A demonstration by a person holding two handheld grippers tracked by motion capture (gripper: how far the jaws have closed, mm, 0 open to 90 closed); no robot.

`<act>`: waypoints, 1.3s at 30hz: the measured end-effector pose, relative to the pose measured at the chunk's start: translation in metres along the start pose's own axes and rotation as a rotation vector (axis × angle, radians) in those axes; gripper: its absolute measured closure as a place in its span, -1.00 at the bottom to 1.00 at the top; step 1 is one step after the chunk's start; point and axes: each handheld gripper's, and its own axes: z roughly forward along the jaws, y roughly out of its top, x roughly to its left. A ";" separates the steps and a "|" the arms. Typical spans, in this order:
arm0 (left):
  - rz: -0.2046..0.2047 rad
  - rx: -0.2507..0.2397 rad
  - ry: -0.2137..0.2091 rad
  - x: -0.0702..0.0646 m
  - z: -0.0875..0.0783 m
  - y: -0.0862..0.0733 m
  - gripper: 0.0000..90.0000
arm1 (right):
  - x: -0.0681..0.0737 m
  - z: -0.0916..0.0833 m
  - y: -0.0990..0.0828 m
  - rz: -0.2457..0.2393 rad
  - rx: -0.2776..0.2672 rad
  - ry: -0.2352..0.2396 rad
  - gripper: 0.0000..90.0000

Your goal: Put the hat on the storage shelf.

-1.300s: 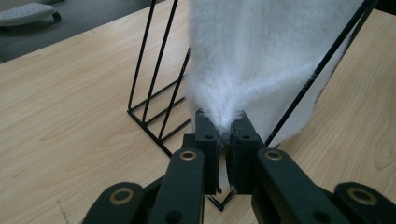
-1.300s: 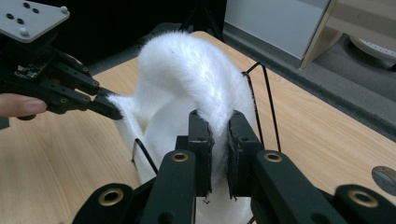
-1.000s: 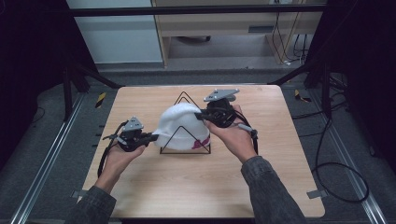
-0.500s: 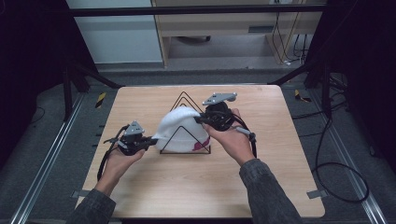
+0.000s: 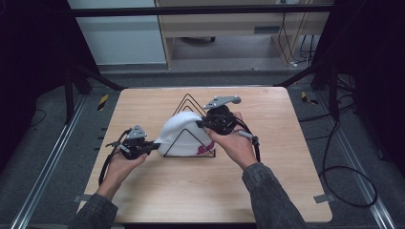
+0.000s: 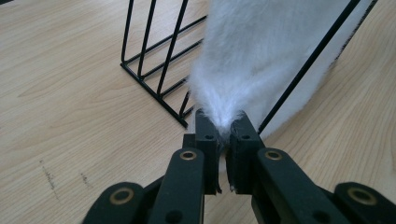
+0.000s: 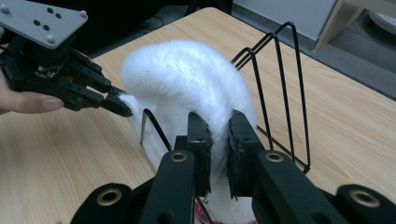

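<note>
Hands barely shifted; pink patch (image 5: 204,149) on hat (image 5: 184,133).

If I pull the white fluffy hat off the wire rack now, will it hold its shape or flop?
Probably flop: the white hat bunches to a thin tuft where the left gripper pinches it. It looks light, draped over the wire rack. The rack is slim and may drag along, since fur snags on wires.
</note>
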 end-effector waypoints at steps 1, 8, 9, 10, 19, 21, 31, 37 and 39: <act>-0.002 0.005 0.000 0.000 0.000 -0.001 0.87 | 0.000 0.000 0.000 0.001 0.001 0.003 0.80; -0.003 0.006 -0.004 -0.001 0.000 -0.001 0.83 | 0.002 -0.002 0.000 0.008 -0.003 0.001 0.56; -0.007 0.002 -0.007 -0.001 -0.001 -0.001 0.80 | 0.002 -0.003 0.000 0.005 -0.006 0.001 0.54; -0.008 0.000 -0.006 -0.001 -0.002 -0.002 0.77 | 0.004 -0.005 0.000 0.008 -0.005 0.007 0.52; -0.015 -0.045 0.030 -0.007 -0.019 -0.005 0.30 | 0.011 -0.023 -0.014 0.008 -0.024 0.013 0.41; -0.023 -0.045 0.042 -0.009 -0.022 -0.008 0.21 | 0.011 -0.025 -0.016 0.015 -0.028 0.012 0.40; -0.049 -0.009 0.214 -0.008 -0.030 -0.030 -0.67 | 0.011 -0.037 -0.030 0.070 -0.034 -0.013 -0.01; -0.059 0.064 0.197 -0.001 -0.021 -0.045 -0.81 | 0.007 -0.052 -0.041 0.084 -0.037 -0.044 -0.35; -0.050 0.079 0.196 0.001 -0.019 -0.048 -0.82 | 0.004 -0.061 -0.051 0.090 -0.035 -0.064 -0.50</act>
